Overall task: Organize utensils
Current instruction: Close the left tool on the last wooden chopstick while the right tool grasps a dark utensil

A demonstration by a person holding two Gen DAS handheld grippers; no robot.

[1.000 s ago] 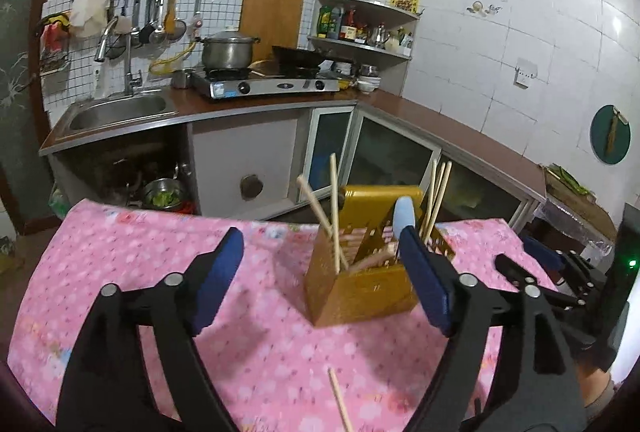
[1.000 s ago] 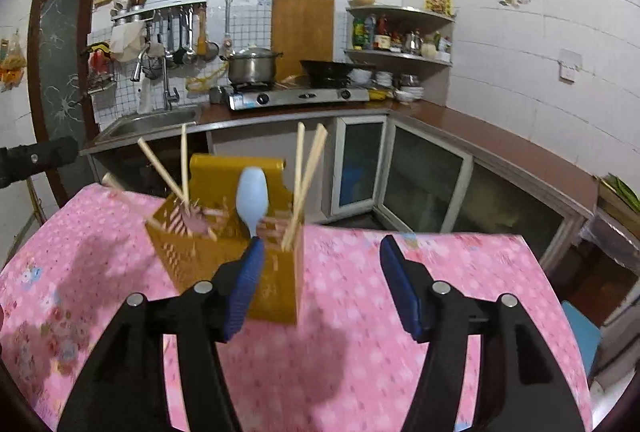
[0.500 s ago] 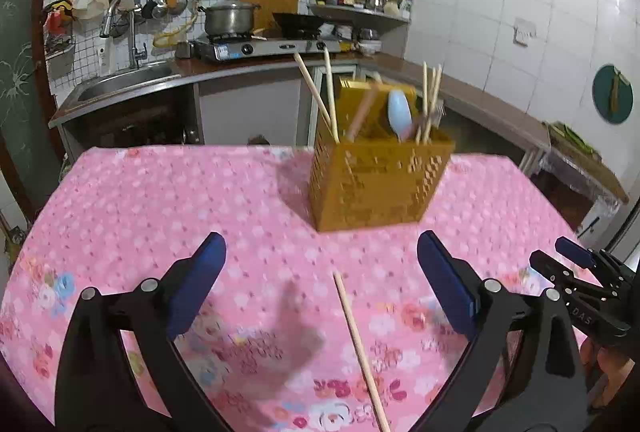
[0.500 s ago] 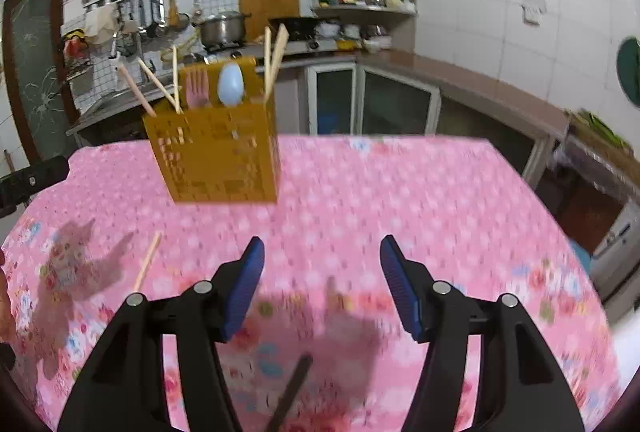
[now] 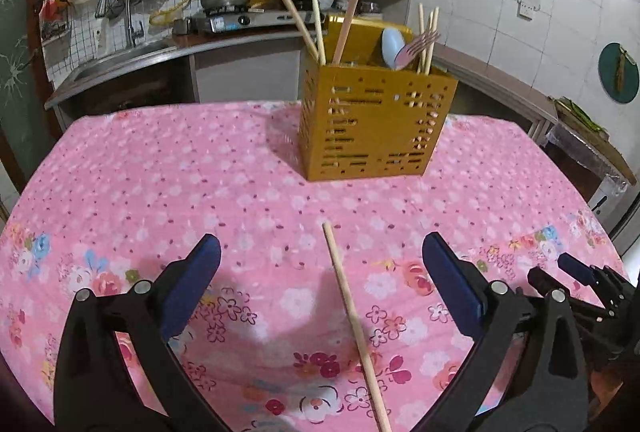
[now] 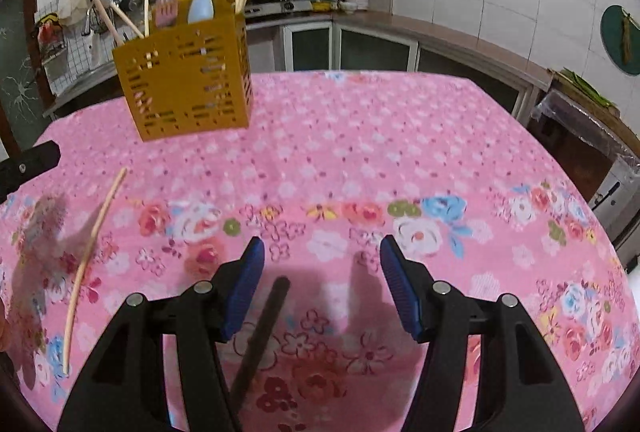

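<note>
Utensils, left wrist view: a wooden chopstick (image 5: 354,320) is lying loose on the pink flowered counter (image 5: 160,184), running from near the middle towards the bottom edge of the view.
Holder, left wrist view: a yellow slotted utensil holder (image 5: 372,124) is standing upright farther back on the counter, well apart from the loose chopstick; chopsticks, a pale blue spoon (image 5: 390,46) and a pink fork (image 5: 420,42) are sticking out of its top.
Left tongs (image 5: 320,292): the jaws are gaping wide, having just been opening, and are hovering over the counter with the loose chopstick lying between them, neither pad touching it.
Right tongs, left wrist view: they are showing at the lower right edge.
Utensils, right wrist view: a dark stick-like utensil (image 6: 260,332) is lying on the counter (image 6: 360,136), its upper end between the jaws and just beside the left pad; whether it is touching that pad is not clear.
Loose chopstick, right wrist view: it (image 6: 92,252) is lying off to the left, well apart from these tongs.
Holder, right wrist view: it (image 6: 184,88) is standing at the upper left.
Right tongs (image 6: 322,284): the jaws are standing partly apart, gripping nothing.
</note>
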